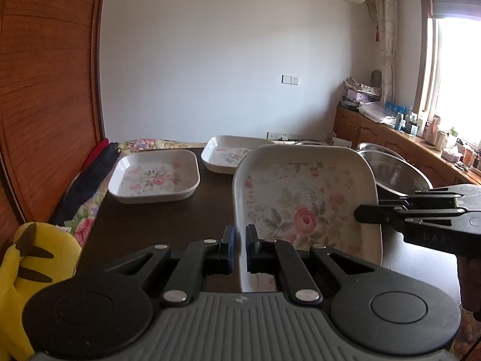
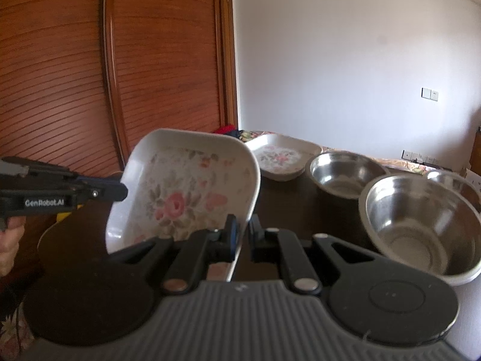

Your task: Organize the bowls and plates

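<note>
A square white plate with a pink rose print (image 1: 300, 204) (image 2: 186, 186) hangs tilted above the dark table (image 1: 144, 228). My left gripper (image 1: 240, 236) is shut on its left rim, and my right gripper (image 2: 243, 230) is shut on the opposite rim. Each gripper shows in the other's view, the right gripper (image 1: 360, 213) and the left gripper (image 2: 121, 192). Two matching floral plates (image 1: 153, 177) (image 1: 224, 153) lie flat on the table farther back; one of these plates (image 2: 282, 158) shows in the right wrist view. Steel bowls (image 2: 342, 171) (image 2: 421, 219) (image 2: 451, 180) stand to the right.
A yellow plush toy (image 1: 33, 270) and dark folded cloth (image 1: 90, 177) lie along the table's left edge by the slatted wooden door (image 2: 135, 60). A cluttered wooden sideboard (image 1: 390, 132) runs under the window at the right. A hand (image 2: 9, 240) grips the left handle.
</note>
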Motion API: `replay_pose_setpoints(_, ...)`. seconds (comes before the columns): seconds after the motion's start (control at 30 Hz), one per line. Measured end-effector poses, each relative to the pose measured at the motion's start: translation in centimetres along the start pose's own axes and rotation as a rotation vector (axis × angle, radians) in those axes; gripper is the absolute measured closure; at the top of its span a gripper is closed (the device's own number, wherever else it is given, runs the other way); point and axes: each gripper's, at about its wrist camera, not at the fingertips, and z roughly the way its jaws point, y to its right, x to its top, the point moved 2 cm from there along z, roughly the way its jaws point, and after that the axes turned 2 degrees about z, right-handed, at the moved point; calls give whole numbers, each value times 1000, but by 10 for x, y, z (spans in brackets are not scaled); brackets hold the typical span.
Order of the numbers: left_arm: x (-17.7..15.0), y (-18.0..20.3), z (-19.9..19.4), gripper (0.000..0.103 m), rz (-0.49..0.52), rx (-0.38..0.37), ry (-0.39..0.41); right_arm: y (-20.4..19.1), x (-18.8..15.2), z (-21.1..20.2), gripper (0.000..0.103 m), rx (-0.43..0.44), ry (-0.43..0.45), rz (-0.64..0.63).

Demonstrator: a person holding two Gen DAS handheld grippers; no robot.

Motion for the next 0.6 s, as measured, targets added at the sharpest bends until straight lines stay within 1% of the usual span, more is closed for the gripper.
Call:
replay_pose_setpoints(0.27, -8, 2, 8, 88, -3, 3, -29, -1, -13, -3, 93, -4, -17, 9)
replay_pose_setpoints(0.6, -17, 1, 25, 88, -18, 10, -62, 3, -23, 12, 92, -19, -53, 20)
